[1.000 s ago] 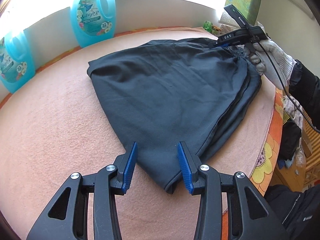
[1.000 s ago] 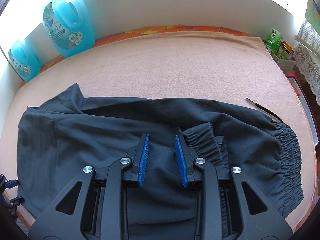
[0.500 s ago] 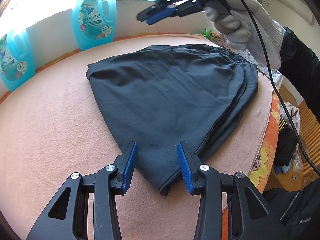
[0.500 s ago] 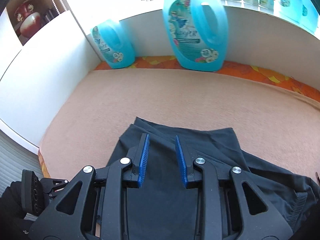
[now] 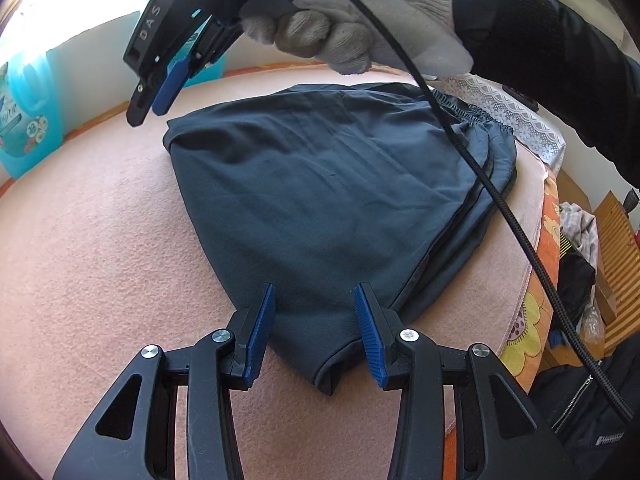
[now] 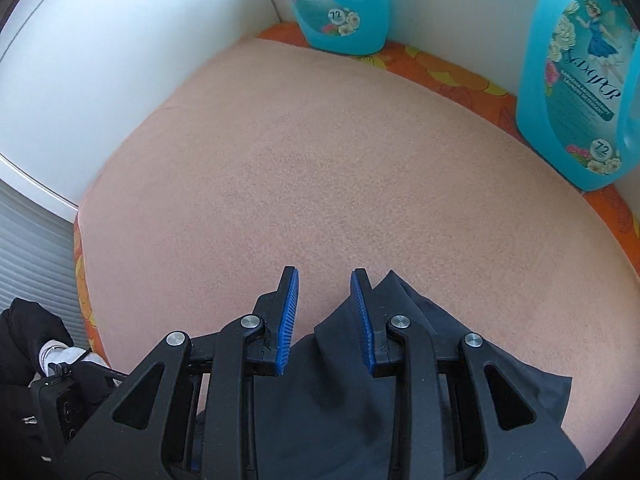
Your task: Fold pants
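Dark navy pants [image 5: 328, 200] lie folded on the pink blanket [image 5: 100, 260], waistband at the far right. My left gripper [image 5: 314, 320] hovers open over the pants' near corner, its blue pads on either side of the fabric without pressing it. A gloved hand [image 5: 360, 20] holds my right gripper [image 5: 154, 96] in the air above the pants' far left corner. In the right wrist view that gripper [image 6: 324, 292] is open with nothing between its pads, and the pants' corner [image 6: 360, 392] lies just below it.
Two blue detergent bottles [image 6: 344, 0] [image 6: 580, 80] stand against the white wall at the back. A black cable [image 5: 500, 208] hangs across the pants' right side. The blanket's right edge drops off beside a wooden slatted piece [image 5: 616, 248] and loose clothes.
The right gripper left the waistband at the right, rose and swept across the pants to their far left corner, rolling as it went. The left gripper and pants stayed put.
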`<state>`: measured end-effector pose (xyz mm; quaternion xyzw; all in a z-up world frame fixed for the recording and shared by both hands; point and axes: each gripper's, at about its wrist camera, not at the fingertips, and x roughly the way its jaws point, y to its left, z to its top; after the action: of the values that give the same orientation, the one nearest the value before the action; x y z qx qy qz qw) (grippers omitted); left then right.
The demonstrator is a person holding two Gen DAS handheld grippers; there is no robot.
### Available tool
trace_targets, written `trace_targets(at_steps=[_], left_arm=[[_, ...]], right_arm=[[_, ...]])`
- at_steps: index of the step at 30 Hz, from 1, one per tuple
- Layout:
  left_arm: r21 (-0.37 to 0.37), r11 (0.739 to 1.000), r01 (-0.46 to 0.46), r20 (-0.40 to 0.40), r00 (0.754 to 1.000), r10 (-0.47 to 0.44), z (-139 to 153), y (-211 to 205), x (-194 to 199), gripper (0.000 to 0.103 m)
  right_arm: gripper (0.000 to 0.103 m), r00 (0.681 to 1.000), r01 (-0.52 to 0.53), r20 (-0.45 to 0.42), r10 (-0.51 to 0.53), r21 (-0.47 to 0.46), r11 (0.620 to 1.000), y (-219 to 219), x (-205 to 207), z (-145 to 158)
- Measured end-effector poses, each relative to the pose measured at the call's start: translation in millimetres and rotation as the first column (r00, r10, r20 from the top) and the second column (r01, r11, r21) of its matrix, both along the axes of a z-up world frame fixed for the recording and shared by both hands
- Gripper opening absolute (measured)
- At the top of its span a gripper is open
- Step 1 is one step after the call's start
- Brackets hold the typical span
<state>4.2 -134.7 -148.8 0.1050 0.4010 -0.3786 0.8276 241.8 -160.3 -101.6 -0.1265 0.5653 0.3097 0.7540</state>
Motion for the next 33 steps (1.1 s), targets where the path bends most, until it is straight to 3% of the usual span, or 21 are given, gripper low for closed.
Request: trace_targets(at_steps=[5, 13, 14, 15, 19, 26, 33], left_arm=[[-0.001, 1.000, 0.001, -0.002, 1.000, -0.001, 0, 0, -1, 0.040], [-0.009, 1.000, 0.006, -0.009, 1.000, -0.006, 0, 2, 2, 0.040], [-0.008, 1.000, 0.006, -0.010, 1.000, -0.006, 0, 2, 2, 0.040], [-0.007, 1.000, 0.006, -0.009, 1.000, -0.006, 0, 2, 2, 0.040], [-0.006, 1.000, 0.008, -0.008, 1.000, -0.008, 0, 2, 1, 0.040], [0.005, 1.000, 0.012, 0.000, 1.000, -0.012, 1, -1, 0, 0.040], [-0.027, 1.000, -0.002, -0.028, 1.000, 0.001, 5, 9, 1, 0.040]], right_arm=[[0.028, 0.999, -0.003, -0.038, 0.001, -0.061, 0.998, 5, 14, -19], [0.028, 0.998, -0.027, -0.064, 0.020, -0.115, 0.993, 6, 17, -22], [0.024, 0.998, -0.031, -0.058, 0.024, -0.124, 0.992, 7, 15, -22], [0.007, 0.999, -0.035, -0.040, 0.030, -0.135, 0.990, 10, 12, -21], [0.003, 0.998, -0.035, 0.046, 0.044, -0.170, 0.985, 15, -1, -12], [0.000, 0.987, 0.124, 0.115, -0.108, -0.137, 0.983, -4, 23, -7], [0.001, 0.963, 0.218, 0.148, -0.226, 0.068, 0.974, -24, 9, 34]])
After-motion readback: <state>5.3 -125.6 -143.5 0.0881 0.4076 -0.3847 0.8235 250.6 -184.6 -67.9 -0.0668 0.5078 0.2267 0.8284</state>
